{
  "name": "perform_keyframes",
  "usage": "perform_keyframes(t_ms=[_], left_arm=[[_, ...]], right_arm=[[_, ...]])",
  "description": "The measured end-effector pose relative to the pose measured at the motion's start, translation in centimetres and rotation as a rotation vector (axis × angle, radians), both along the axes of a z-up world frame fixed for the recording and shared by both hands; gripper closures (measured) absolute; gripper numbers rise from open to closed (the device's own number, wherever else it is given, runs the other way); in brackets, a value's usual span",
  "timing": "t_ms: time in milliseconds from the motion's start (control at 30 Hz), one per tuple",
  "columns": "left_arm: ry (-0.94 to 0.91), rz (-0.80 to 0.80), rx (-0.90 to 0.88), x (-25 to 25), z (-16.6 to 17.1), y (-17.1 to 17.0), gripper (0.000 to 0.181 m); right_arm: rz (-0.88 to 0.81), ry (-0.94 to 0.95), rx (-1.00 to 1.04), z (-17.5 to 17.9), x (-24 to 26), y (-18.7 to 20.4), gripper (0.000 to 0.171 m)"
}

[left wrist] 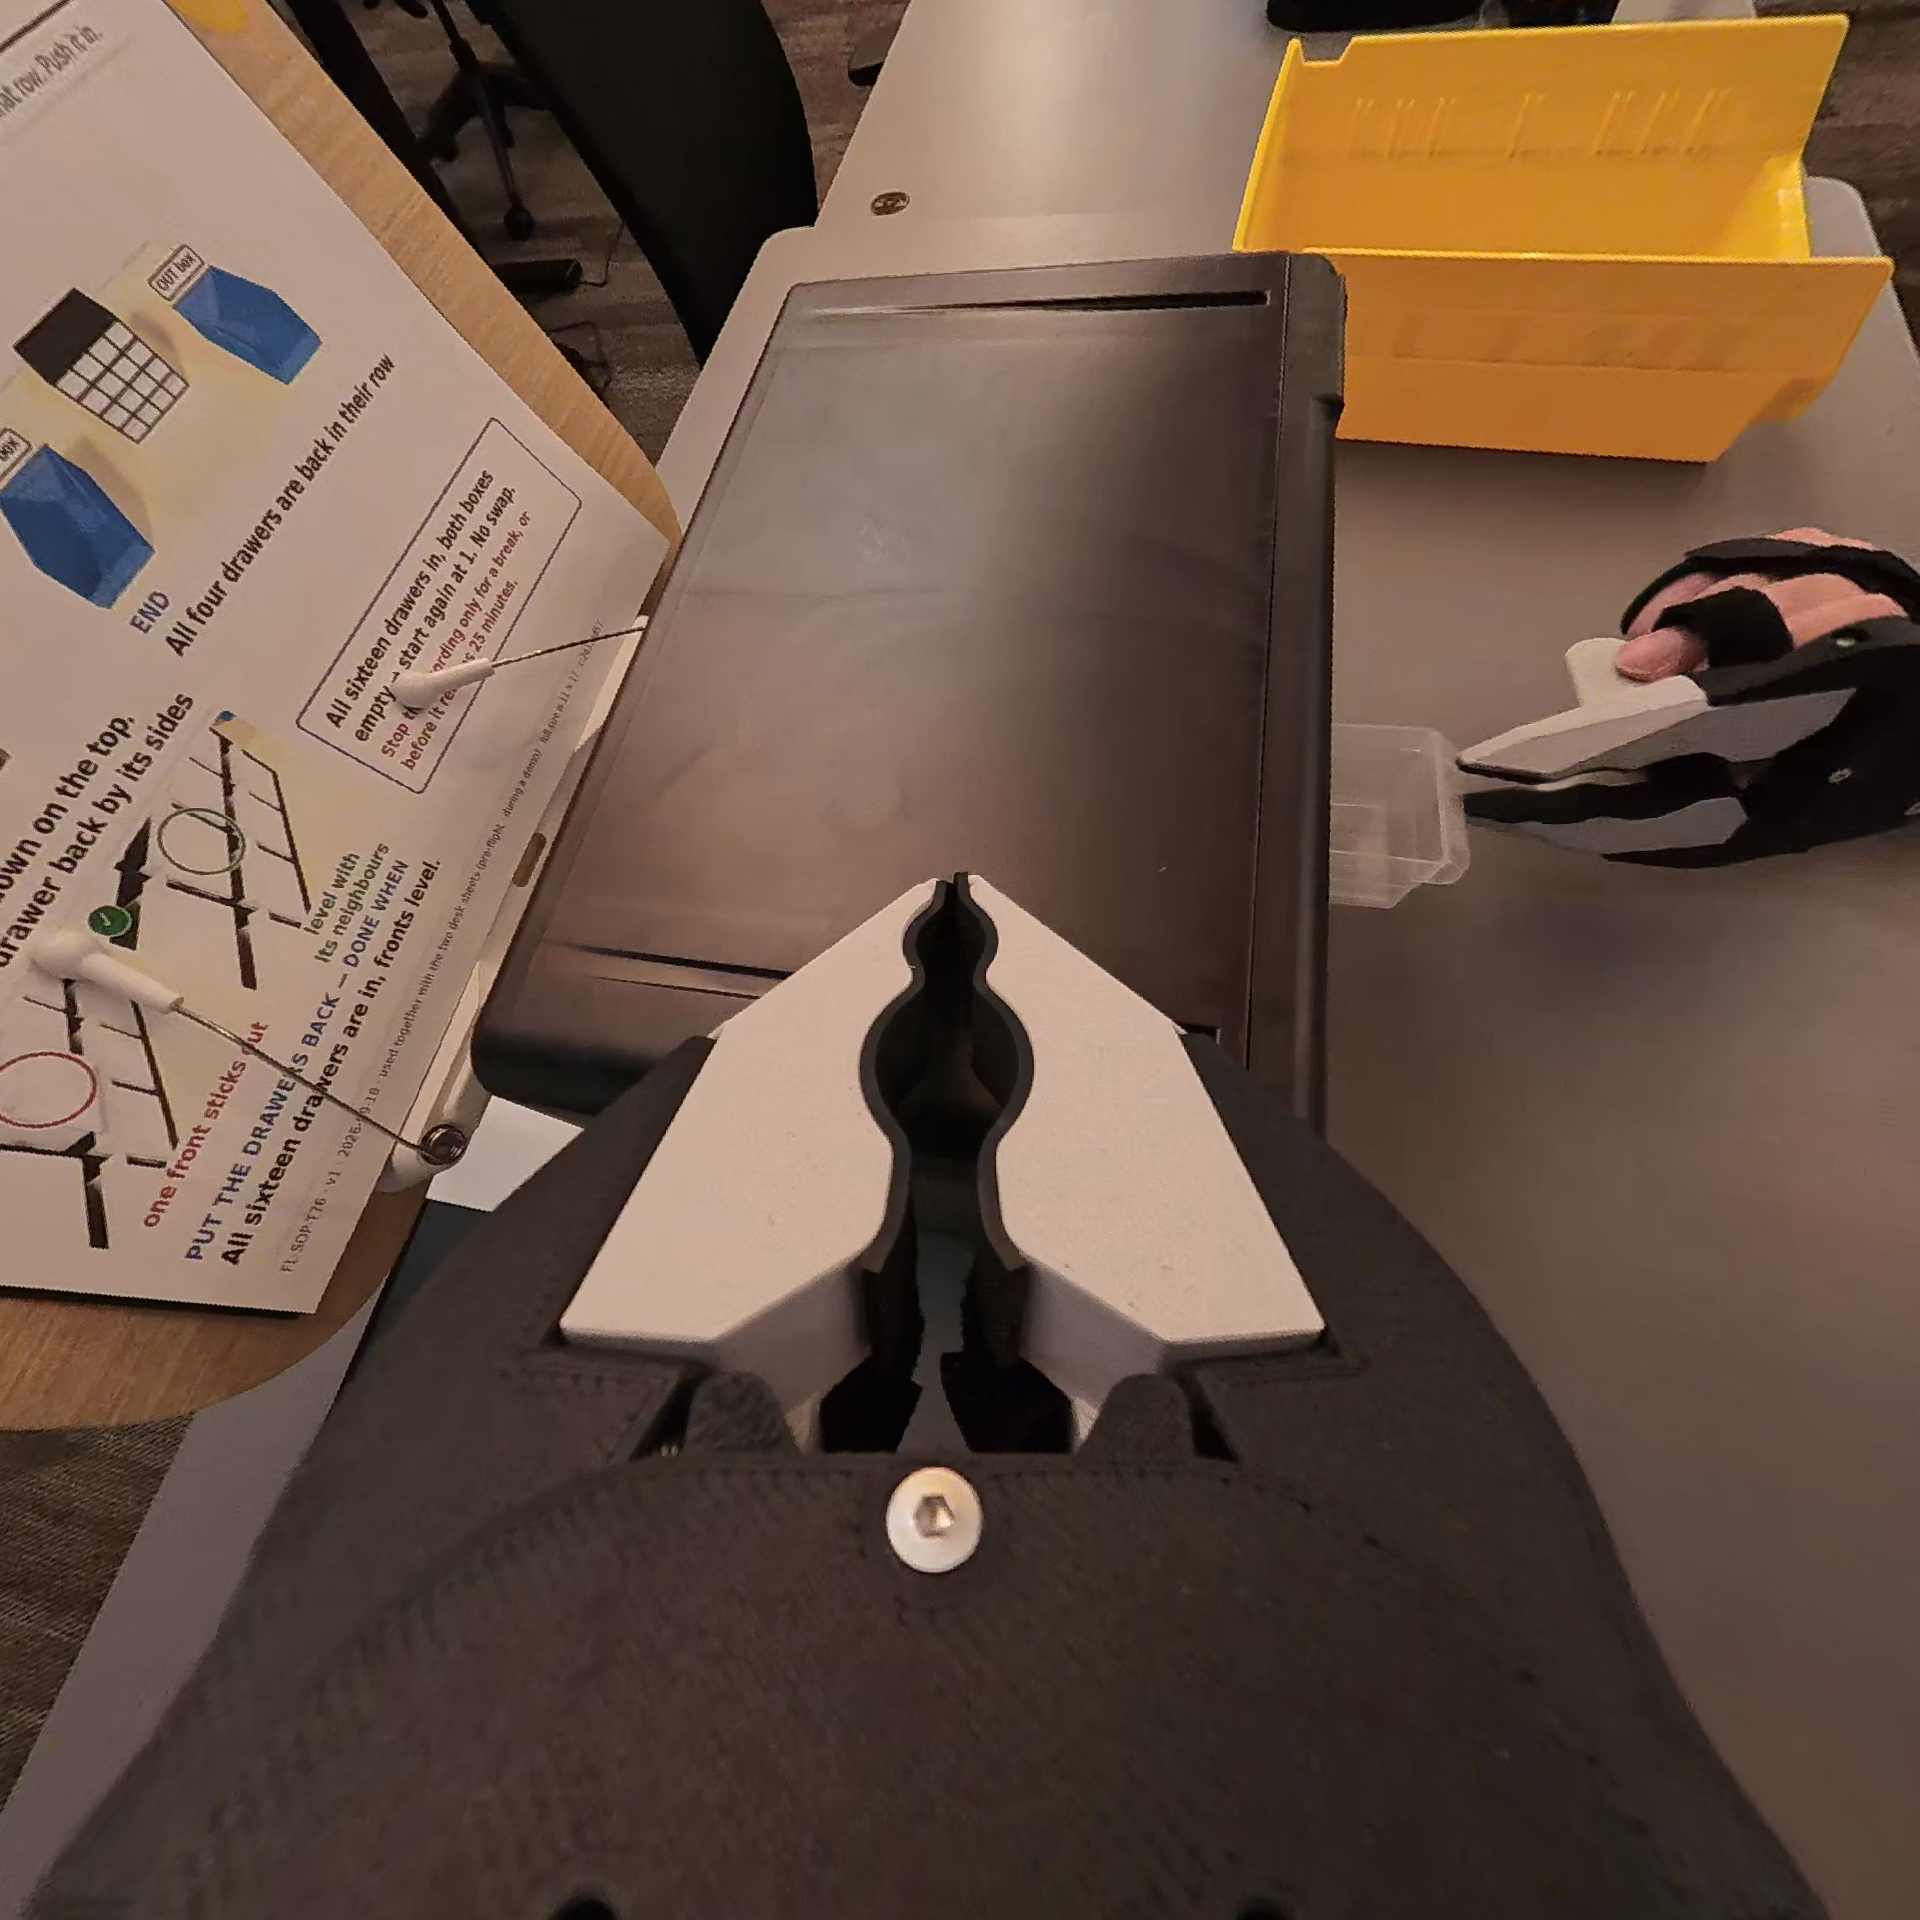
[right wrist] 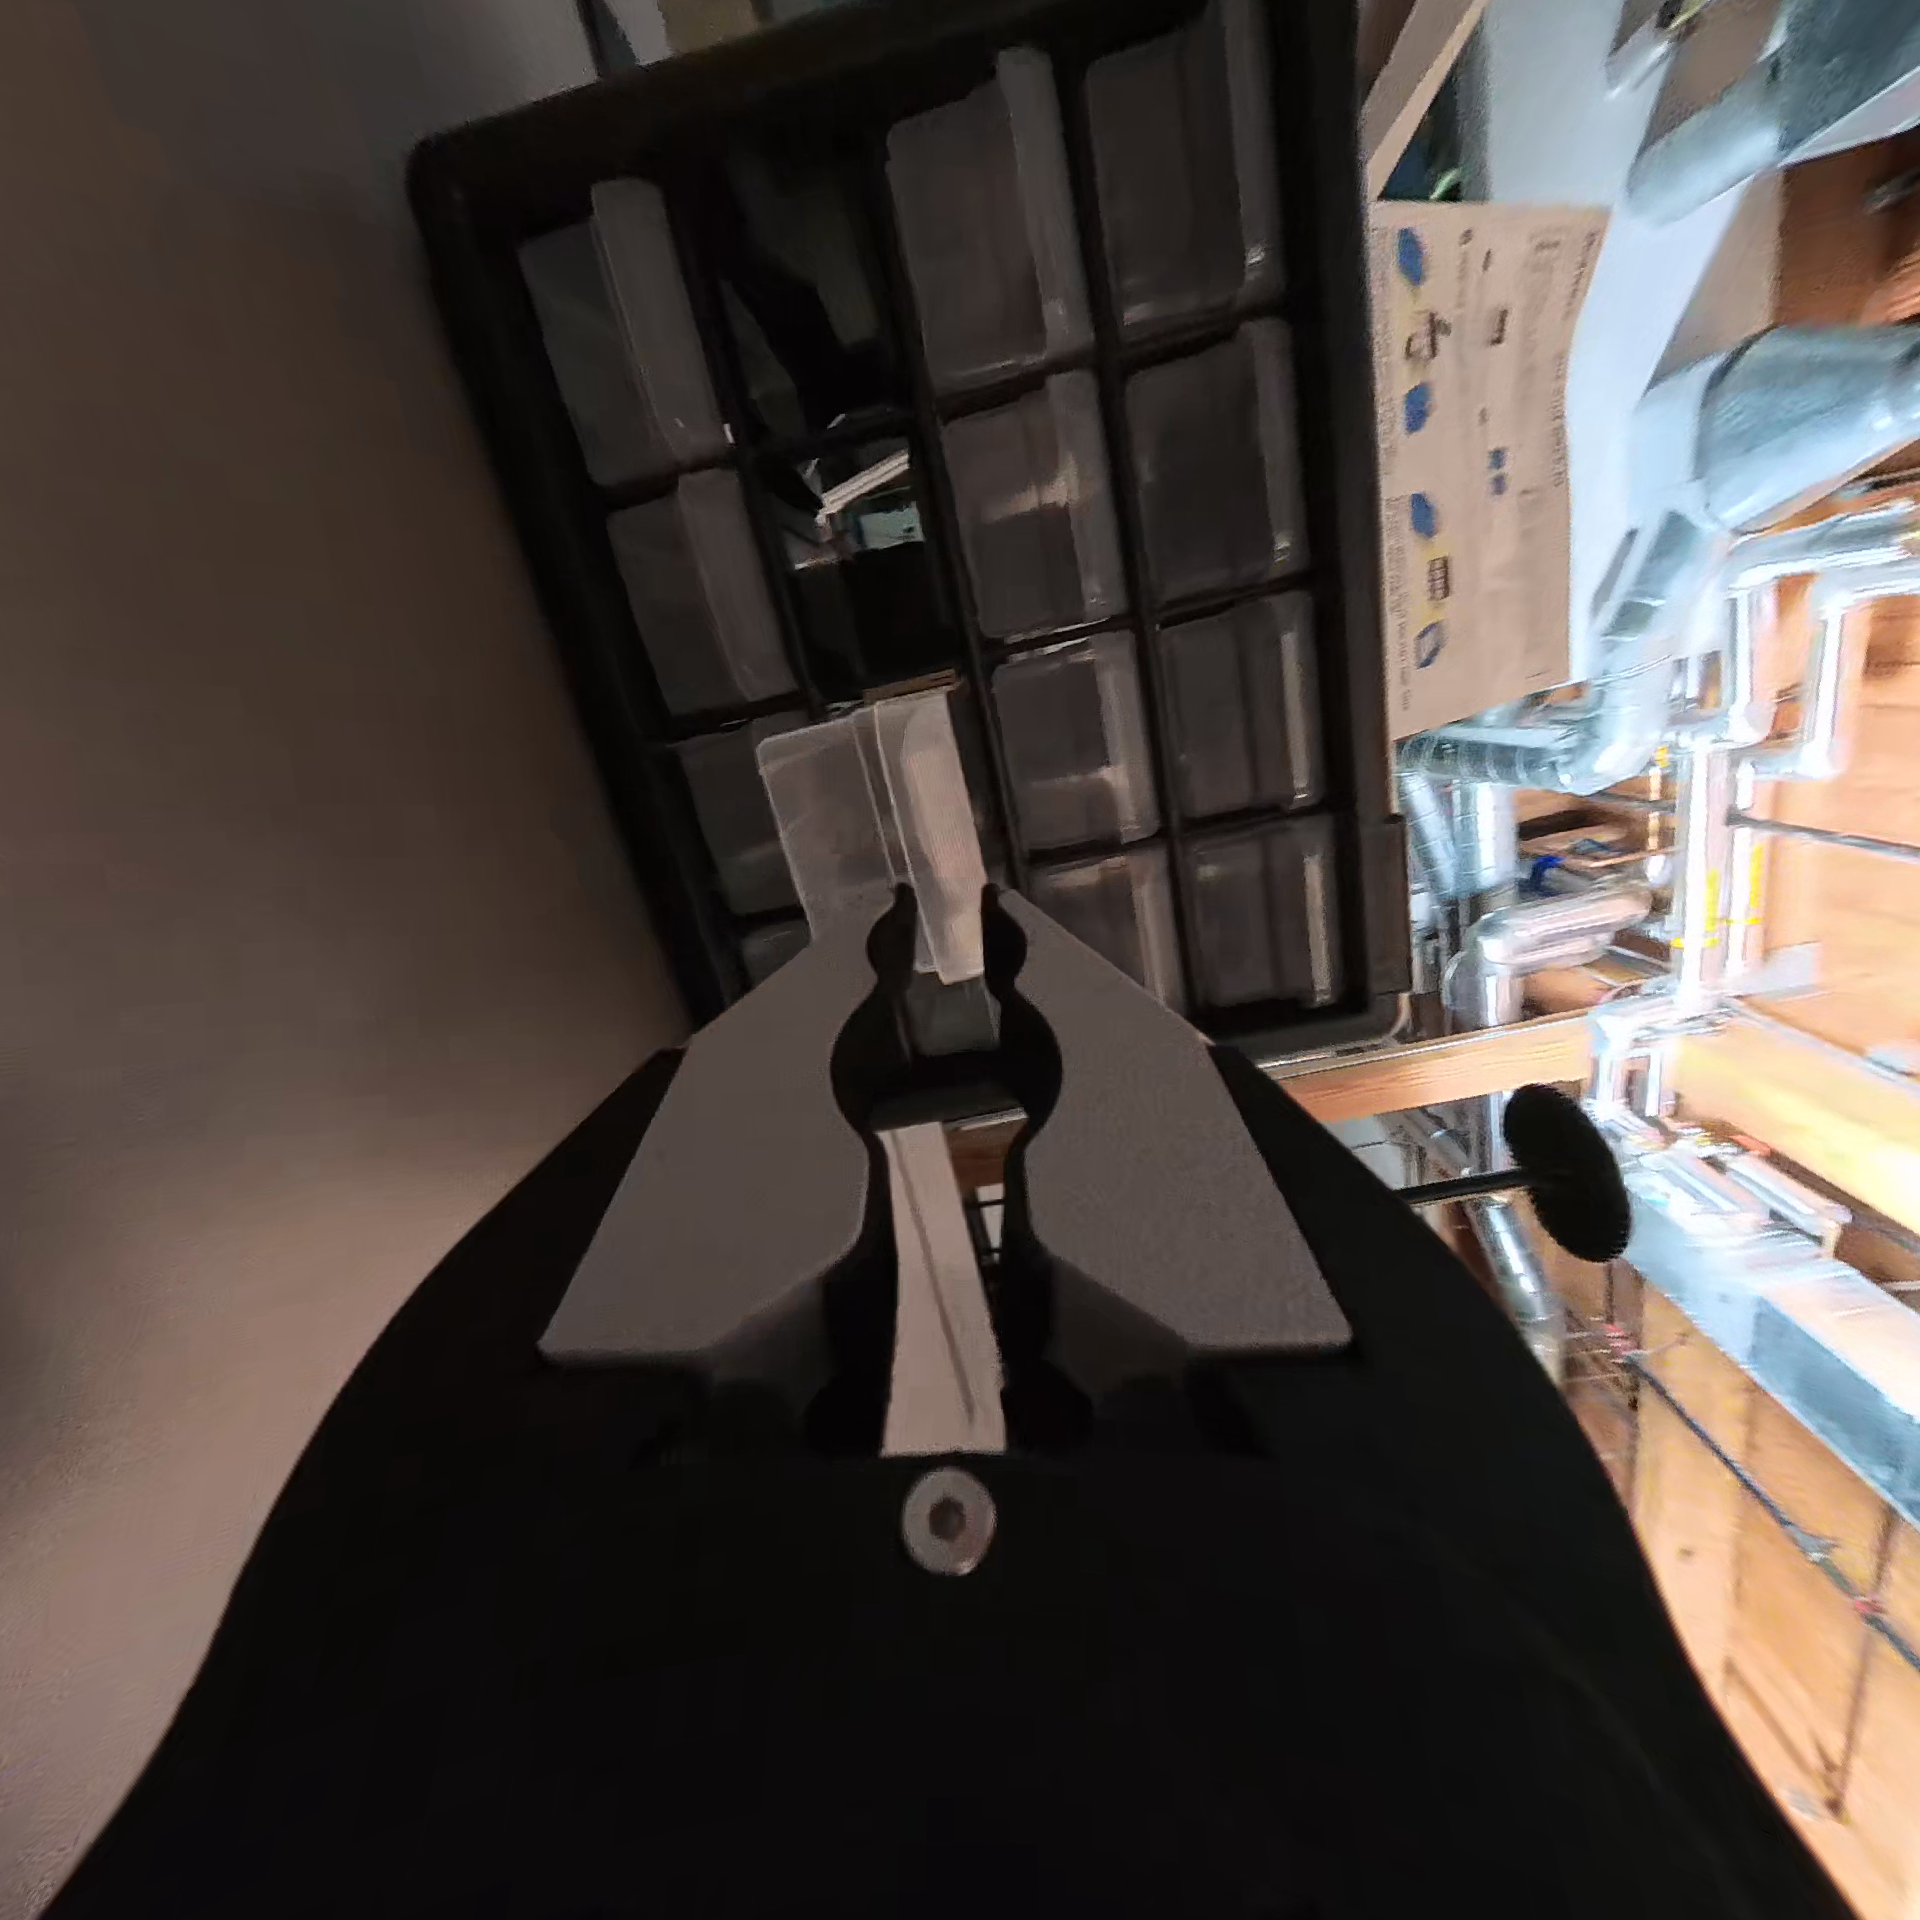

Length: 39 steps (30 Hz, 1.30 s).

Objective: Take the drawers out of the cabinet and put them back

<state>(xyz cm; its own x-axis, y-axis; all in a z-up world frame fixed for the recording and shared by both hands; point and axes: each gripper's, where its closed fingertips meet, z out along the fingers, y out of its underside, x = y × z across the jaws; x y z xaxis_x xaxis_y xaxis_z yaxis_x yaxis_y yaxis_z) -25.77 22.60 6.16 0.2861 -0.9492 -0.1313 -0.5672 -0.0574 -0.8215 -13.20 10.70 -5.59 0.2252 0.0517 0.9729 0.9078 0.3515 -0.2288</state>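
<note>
Left gripper (left wrist: 956,883) fingers pressed together, tips meeting, nothing between them; they sit over the near edge of the black cabinet (left wrist: 935,644), seen from above on its top face. Cabinet rests on the grey surface (left wrist: 1558,1143).

Right gripper (right wrist: 948,899) fingers pinching the front lip of a clear plastic drawer (right wrist: 883,821). In the right wrist view the drawer sticks partway out of its slot, just ahead of the fingertips. In the left wrist view the same drawer (left wrist: 1392,810) protrudes from the cabinet's front face, to the right of the left fingers, with the right gripper (left wrist: 1465,774) closed on its outer end and a gloved hand (left wrist: 1766,634) behind it.

Cabinet front (right wrist: 935,468), beyond the right fingers: grid of slots, most holding clear drawers; the column holding the gripped drawer has open slots farther along.

Instruction sheet (left wrist: 208,623) on a wooden board (left wrist: 83,1351), left of the left fingers, beside the cabinet.

Yellow bin (left wrist: 1558,239) far ahead and right of the left fingers, just past the cabinet's far corner.
</note>
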Motion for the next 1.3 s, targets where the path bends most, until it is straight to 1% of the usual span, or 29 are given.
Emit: perform_keyframes(t_ms=[33,167,467,633,833,900,967,1000,1067,1167,1233,1300], left_arm=[[-0.002,-0.001,-0.002,0.0,0.0,0.0,0.181],[-0.02,-0.003,-0.021,0.0,0.0,0.0,0.181],[-0.044,-0.002,-0.039,0.0,0.0,0.0,0.181],[-0.035,0.002,-0.036,0.0,0.1,0.0,0.181],[-0.023,0.011,-0.026,0.0,0.0,0.0,0.181],[-0.032,0.015,-0.037,0.0,0.1,0.0,0.181],[-0.041,0.02,-0.04,0.0,0.1,0.1,0.181],[-0.04,0.022,-0.037,0.0,0.1,0.1,0.181],[-0.033,0.024,-0.032,0.0,0.1,0.1,0.181],[-0.023,0.027,-0.031,0.1,0.1,0.1,0.181],[-0.016,0.028,-0.032,0.1,0.1,0.1,0.181],[-0.015,0.036,-0.036,0.1,0.1,0.2,0.181]], right_arm=[[-0.004,-0.009,0.013,0.2,-0.1,0.2,0.164],[0.014,-0.039,0.015,0.3,-1.0,1.2,0.164],[-0.017,-0.1,-0.001,0.0,-1.4,6.1,0.164],[-0.025,-0.103,-0.004,0.0,-1.4,7.6,0.164],[-0.013,-0.074,-0.019,0.0,-1.5,7.4,0.163],[0.033,-0.038,0.0,0.5,-2.1,6.1,0.16],[0.132,-0.002,-0.009,1.2,-2.9,3.8,0.159],[0.172,0.026,0.002,2.1,-2.9,2.6,0.159],[0.202,0.136,0.022,5.6,-1.6,1.5,0.159],[0.26,0.421,-0.027,13.3,1.1,1.0,0.16],[0.319,0.584,-0.169,17.7,2.1,1.0,0.161],[0.299,0.694,-0.409,19.6,2.6,1.7,0.16]])
